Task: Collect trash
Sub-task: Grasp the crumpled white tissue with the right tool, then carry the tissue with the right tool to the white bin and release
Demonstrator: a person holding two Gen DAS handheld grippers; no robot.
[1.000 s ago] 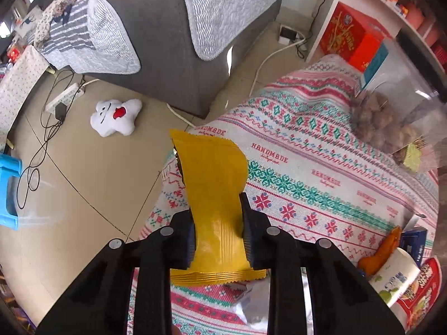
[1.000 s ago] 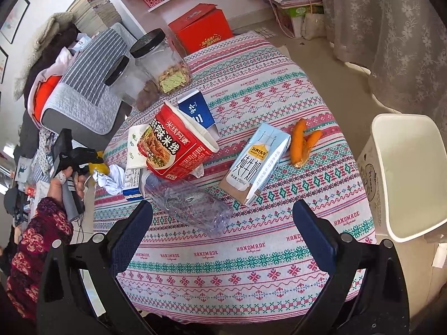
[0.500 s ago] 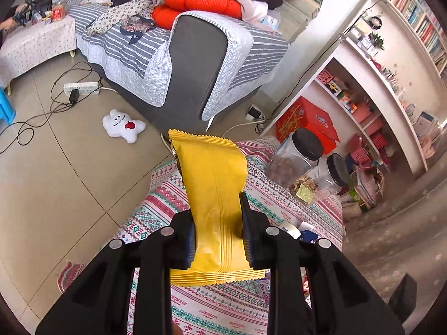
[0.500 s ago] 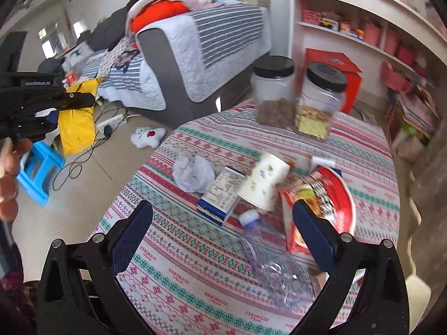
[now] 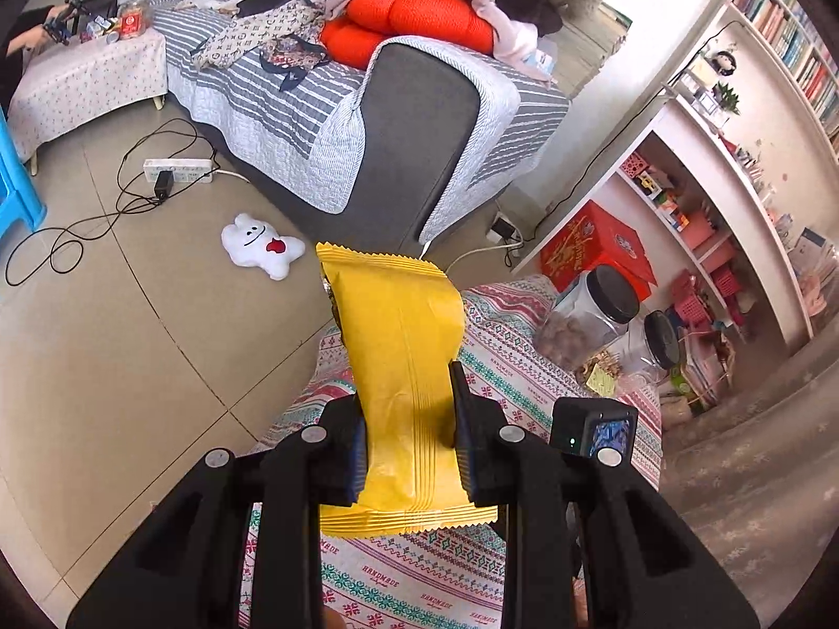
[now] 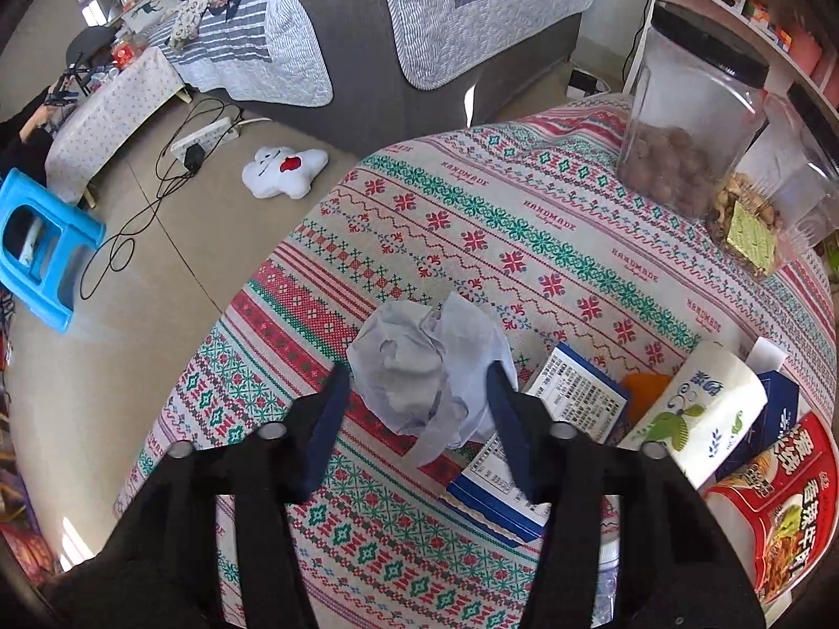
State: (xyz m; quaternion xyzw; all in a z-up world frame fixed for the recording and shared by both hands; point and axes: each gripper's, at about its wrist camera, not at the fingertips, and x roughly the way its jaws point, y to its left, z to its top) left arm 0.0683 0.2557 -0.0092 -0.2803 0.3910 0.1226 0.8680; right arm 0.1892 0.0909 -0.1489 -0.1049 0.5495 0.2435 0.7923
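Observation:
My left gripper (image 5: 406, 393) is shut on a yellow snack wrapper (image 5: 398, 346), which it holds up above the table's edge and the floor. Over the patterned tablecloth (image 6: 524, 220), the right gripper (image 6: 417, 372) points down at a crumpled white tissue (image 6: 425, 361). Its jaws are closing with the tissue between them, and the blurred fingers (image 6: 325, 419) stand at the tissue's two sides without visibly squeezing it. A blue printed box (image 6: 571, 398), a fallen paper cup (image 6: 697, 403) and a red noodle tub (image 6: 776, 498) lie just right of the tissue.
Two clear jars with black lids (image 6: 687, 120) stand at the table's far right. A grey sofa (image 5: 419, 120), a white plush toy (image 5: 262, 251), a power strip with cables (image 5: 178, 170) and a blue stool (image 6: 42, 241) are beyond the table. Shelves (image 5: 734, 199) line the right wall.
The left gripper rose and tilted up with the wrapper, so the table dropped lower in its view. The right gripper swung over to the tissue and its jaws narrowed from wide open.

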